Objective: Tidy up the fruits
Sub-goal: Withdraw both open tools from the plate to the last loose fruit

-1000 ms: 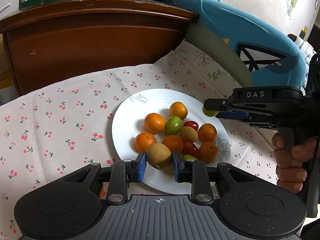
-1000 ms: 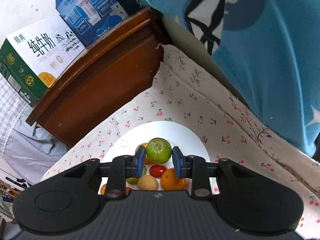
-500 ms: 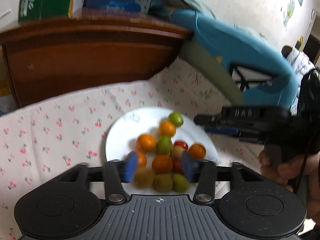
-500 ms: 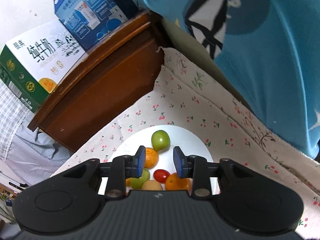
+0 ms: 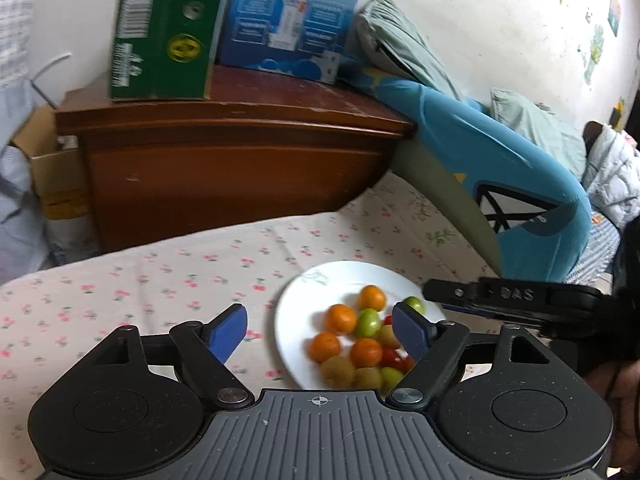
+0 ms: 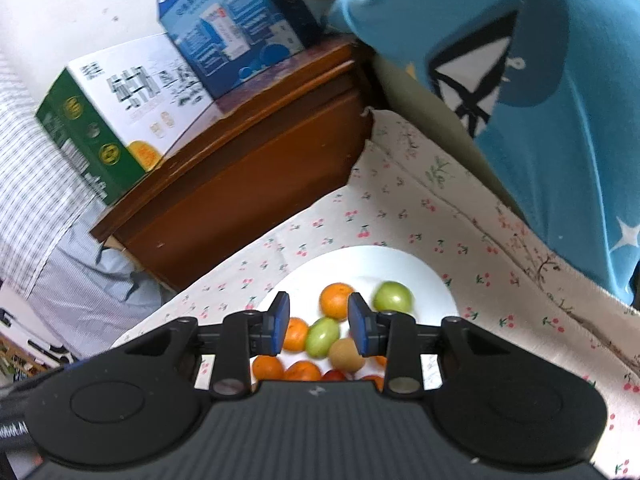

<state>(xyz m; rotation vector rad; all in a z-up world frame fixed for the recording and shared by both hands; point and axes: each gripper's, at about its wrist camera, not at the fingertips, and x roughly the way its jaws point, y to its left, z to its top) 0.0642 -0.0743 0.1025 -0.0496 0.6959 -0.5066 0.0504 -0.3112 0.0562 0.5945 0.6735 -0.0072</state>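
White round plate [image 5: 296,300] on cherry-print cloth, holding a loose heap of small fruits. Orange mandarins [image 5: 341,318] toward the left and middle, an oval green fruit [image 6: 322,336] between them, brownish-yellow fruits [image 5: 338,370] at the near rim, red cherry tomatoes [image 5: 390,356] half hidden among them. One round green fruit [image 6: 393,297] lying apart at the far right edge.

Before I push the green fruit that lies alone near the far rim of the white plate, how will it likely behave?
The green fruit looks round and smooth, so it would probably roll at a light push. It lies apart from the pile, near the rim of the white plate, which looks shallow, so it might roll off onto the cloth. Its glossy skin may slip between pads.
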